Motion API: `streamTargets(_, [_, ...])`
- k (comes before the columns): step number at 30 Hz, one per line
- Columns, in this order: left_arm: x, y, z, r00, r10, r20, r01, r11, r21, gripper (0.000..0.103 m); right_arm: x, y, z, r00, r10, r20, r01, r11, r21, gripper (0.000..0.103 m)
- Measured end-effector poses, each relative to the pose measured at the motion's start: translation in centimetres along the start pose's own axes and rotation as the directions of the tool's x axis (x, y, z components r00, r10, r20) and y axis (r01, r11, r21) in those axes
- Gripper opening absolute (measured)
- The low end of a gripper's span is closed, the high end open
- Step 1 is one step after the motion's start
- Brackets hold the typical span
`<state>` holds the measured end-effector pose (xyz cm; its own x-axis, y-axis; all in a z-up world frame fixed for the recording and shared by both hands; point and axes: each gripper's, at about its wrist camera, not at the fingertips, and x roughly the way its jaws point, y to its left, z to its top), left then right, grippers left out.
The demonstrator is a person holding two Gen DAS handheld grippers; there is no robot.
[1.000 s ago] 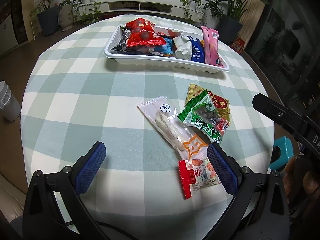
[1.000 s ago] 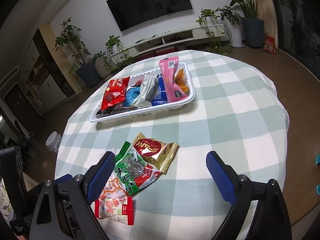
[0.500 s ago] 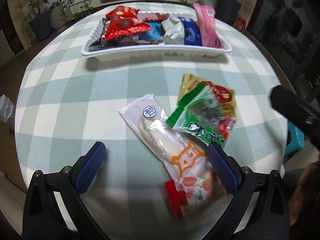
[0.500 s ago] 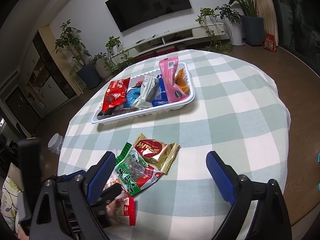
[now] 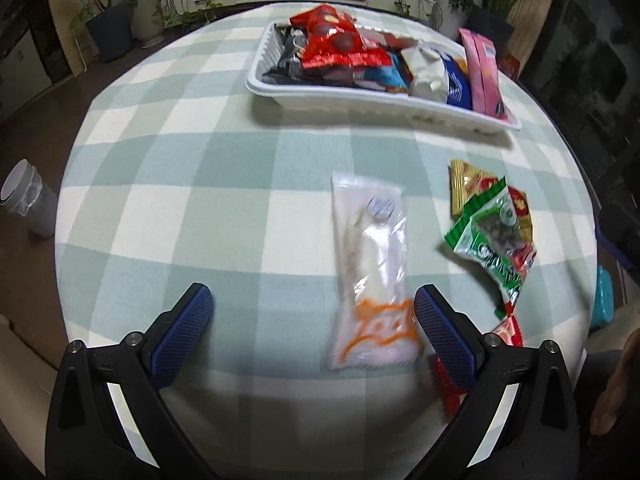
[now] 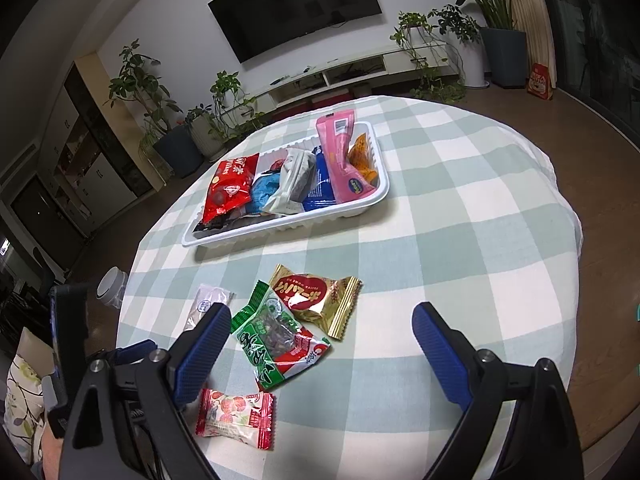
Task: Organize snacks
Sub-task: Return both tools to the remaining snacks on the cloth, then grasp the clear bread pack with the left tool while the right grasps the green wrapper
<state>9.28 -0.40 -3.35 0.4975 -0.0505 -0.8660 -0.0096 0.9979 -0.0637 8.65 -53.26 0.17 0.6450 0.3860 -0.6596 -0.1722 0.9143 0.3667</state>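
A clear packet with orange print (image 5: 374, 268) lies lengthwise on the checked tablecloth; its near end is between the fingers of my open left gripper (image 5: 312, 320), close to the right finger. Right of it lie a green packet (image 5: 490, 244) over a gold one (image 5: 466, 188), and a small red sweet packet (image 5: 510, 332). My right gripper (image 6: 320, 344) is open above the cloth, with the green packet (image 6: 276, 340), gold packet (image 6: 316, 296) and red sweet packet (image 6: 236, 416) near its left finger. The white tray (image 6: 352, 214) at the back holds several snacks.
The round table's edge (image 6: 568, 280) drops off on the right. A white bin (image 5: 24, 196) stands on the floor at the left. Potted plants (image 6: 180, 148) and a TV shelf (image 6: 352, 72) stand beyond the table. The left gripper's body (image 6: 72, 332) shows low left in the right wrist view.
My left gripper has swung left and come in over the clear packet, which now points straight away between the fingers. The right gripper has barely moved.
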Motion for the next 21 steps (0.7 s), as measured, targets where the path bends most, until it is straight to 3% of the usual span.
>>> streamTargets(5, [0.4, -1.7, 0.8, 1.0, 0.027, -0.006, -0.027, 0.995, 0.096, 0.103, 0.1, 0.2, 0.0, 1.0, -0.007, -0.002, 0.007, 1.0, -0.012, 0.094])
streamTargets(9, [1.2, -1.2, 0.7, 1.0, 0.002, -0.009, -0.002, 0.996, 0.084, 0.097, 0.2, 0.2, 0.0, 1.0, -0.005, -0.004, 0.005, 1.0, -0.015, 0.094])
streamTargets(11, [1.3, -0.9, 0.8, 1.0, 0.002, -0.002, -0.002, 0.996, 0.084, 0.091, 0.3, 0.3, -0.1, 1.0, -0.004, -0.007, 0.003, 1.0, -0.02, 0.093])
streamTargets(14, [1.2, -0.9, 1.2, 1.0, 0.005, 0.012, -0.006, 0.995, 0.099, 0.062, 0.4, 0.7, -0.2, 1.0, -0.002, -0.012, 0.002, 0.999, -0.037, 0.092])
streamTargets(16, [1.1, -1.3, 1.3, 1.0, 0.003, 0.017, -0.005, 0.992, 0.123, 0.052, 0.5, 0.9, -0.2, 1.0, -0.006, -0.014, 0.006, 0.999, -0.049, 0.091])
streamTargets(21, [0.9, -2.2, 1.1, 1.0, -0.01, 0.026, 0.005, 0.984, 0.178, 0.036, 0.5, 0.9, -0.4, 1.0, -0.019, -0.015, 0.018, 0.998, -0.06, 0.089])
